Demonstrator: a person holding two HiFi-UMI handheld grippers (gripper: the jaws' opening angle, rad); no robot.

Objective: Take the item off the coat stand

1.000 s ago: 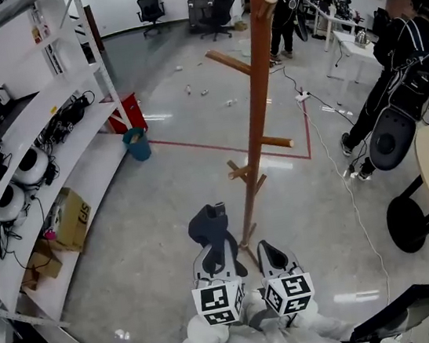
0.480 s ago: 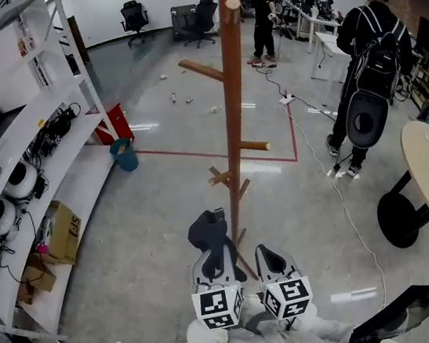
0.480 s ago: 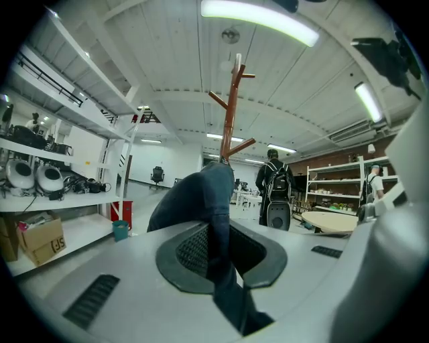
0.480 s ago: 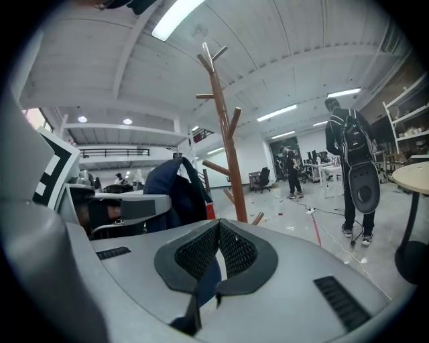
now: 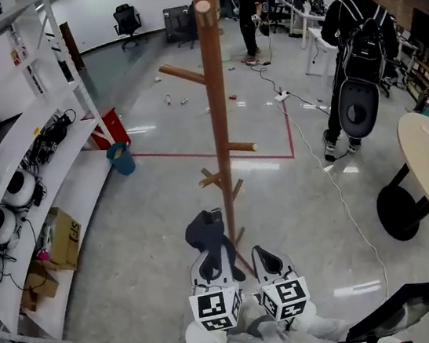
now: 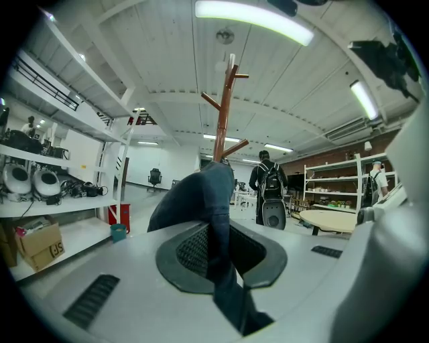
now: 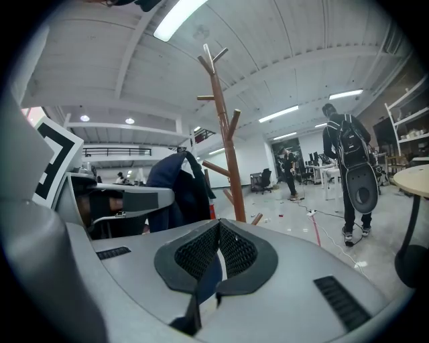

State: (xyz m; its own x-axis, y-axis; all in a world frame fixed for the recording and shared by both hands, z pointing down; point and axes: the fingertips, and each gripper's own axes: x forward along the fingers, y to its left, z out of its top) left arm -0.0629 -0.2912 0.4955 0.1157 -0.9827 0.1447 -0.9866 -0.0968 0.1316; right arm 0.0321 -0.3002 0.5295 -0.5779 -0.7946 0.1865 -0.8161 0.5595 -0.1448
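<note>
Head view: the coat stand runs off the top edge, and its foot is hidden behind the two grippers. A teal bin stands on the floor by the shelves, and a cardboard box sits on the lowest shelf – what either holds is too small to tell. The dark item is off the pegs, bunched at the tip of the left gripper, just beside the pole's lower part. The right gripper is alongside.

Left gripper view: the jaws are clamped on the item, a navy cloth that rises in a crumpled hump above the pads and hides part of the pole.

Right gripper view: the pads meet with nothing gripped – a bluish sliver shows in the slot behind them, unclear what. The item hangs to the left, in the other gripper.
</note>
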